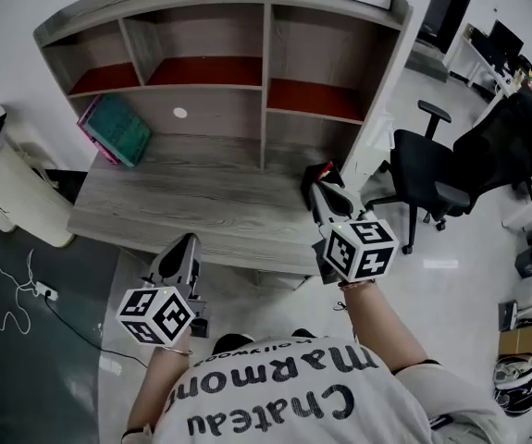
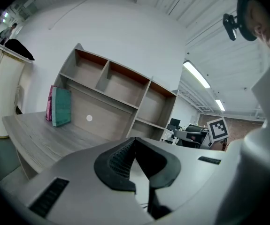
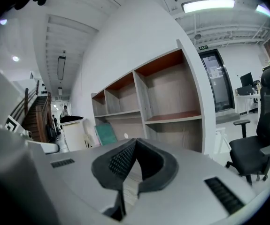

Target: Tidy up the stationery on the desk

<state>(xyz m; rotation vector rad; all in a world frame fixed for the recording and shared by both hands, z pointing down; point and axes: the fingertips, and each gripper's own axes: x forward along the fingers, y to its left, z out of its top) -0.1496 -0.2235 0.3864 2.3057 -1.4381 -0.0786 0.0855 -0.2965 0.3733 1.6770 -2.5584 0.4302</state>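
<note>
A teal book (image 1: 120,128) and a pink one (image 1: 92,132) lean together against the left end of the shelf unit, standing on the grey wooden desk (image 1: 182,206). The teal book (image 2: 61,106) also shows in the left gripper view, and faintly as a teal book (image 3: 106,134) in the right gripper view. My left gripper (image 1: 184,245) hangs below the desk's front edge, shut with nothing in it. My right gripper (image 1: 321,176) is over the desk's right part, also shut and empty. No other stationery is in sight on the desk.
The wooden shelf unit (image 1: 266,72) with open compartments rises at the back of the desk. A black office chair (image 1: 469,169) stands to the right. A white cabinet (image 1: 16,192) sits at the left, with a cable and power strip (image 1: 43,291) on the dark floor.
</note>
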